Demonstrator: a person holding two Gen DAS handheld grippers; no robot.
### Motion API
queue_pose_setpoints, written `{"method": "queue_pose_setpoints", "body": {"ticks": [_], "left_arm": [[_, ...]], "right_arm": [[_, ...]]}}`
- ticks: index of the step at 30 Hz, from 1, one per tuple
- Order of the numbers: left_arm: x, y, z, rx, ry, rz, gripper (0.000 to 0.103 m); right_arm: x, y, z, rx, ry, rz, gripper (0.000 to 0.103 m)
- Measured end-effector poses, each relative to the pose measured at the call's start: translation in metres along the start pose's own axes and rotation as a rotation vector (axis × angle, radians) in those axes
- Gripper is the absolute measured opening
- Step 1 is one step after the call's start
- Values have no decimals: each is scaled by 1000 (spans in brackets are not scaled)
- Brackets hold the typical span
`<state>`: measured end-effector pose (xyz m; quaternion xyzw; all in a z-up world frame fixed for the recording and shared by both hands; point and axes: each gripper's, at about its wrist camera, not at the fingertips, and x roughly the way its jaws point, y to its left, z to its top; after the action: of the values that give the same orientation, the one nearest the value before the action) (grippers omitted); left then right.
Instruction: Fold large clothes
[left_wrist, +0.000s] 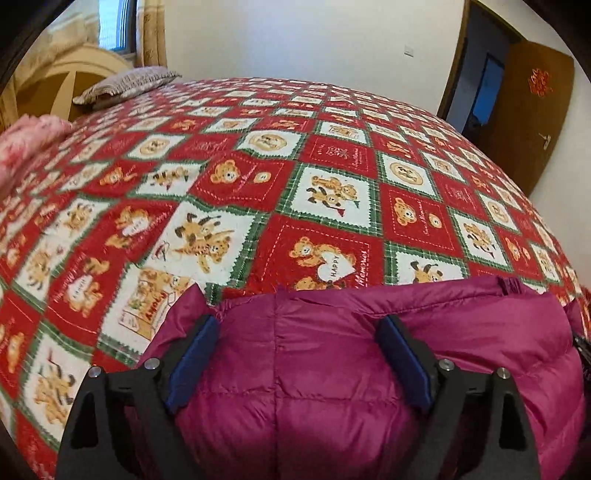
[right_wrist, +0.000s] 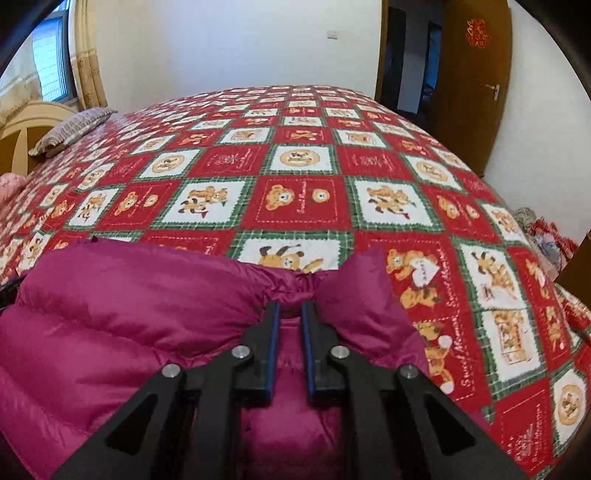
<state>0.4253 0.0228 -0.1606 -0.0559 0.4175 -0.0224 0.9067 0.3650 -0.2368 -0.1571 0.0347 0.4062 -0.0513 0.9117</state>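
A magenta puffer jacket (left_wrist: 314, 387) lies bunched on the near part of the bed. In the left wrist view my left gripper (left_wrist: 297, 321) stands open, its blue-padded fingers (left_wrist: 192, 354) wide apart astride a puffy fold of the jacket. In the right wrist view the jacket (right_wrist: 129, 314) fills the lower left. My right gripper (right_wrist: 290, 306) is shut on the jacket's gathered edge, and the fabric puckers at its fingertips. A flap of the jacket sticks up just right of that grip.
A red, white and green teddy-bear quilt (left_wrist: 295, 166) covers the whole bed (right_wrist: 295, 166). A striped pillow (left_wrist: 125, 83) and a pink blanket (left_wrist: 26, 147) lie at the far left by the headboard (left_wrist: 66, 74). A brown door (right_wrist: 476, 74) stands open at right; bundles (right_wrist: 546, 236) lie beside the bed.
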Motion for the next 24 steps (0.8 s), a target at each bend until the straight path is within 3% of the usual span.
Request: {"method": "queue_pose_setpoints", "body": {"ticks": [5, 7, 10, 16, 21, 24], "left_arm": [[8, -10, 0, 38, 5, 66, 94], [7, -6, 0, 34, 5, 58, 94], [5, -2, -2, 22, 5, 38, 94], [5, -3, -2, 24, 4, 34, 94], [7, -4, -1, 29, 9, 39, 95], [6, 1, 0, 9, 13, 5, 95]], "right_arm": [[1, -1, 0, 11, -1, -14, 8], [-5, -4, -2, 26, -18, -28, 8], [-18, -28, -9, 117, -38, -68, 5], [-13, -75, -22, 309, 22, -110, 2], [-7, -54, -16, 207, 32, -226, 2], [-9, -57, -16, 213, 32, -211, 5]]}}
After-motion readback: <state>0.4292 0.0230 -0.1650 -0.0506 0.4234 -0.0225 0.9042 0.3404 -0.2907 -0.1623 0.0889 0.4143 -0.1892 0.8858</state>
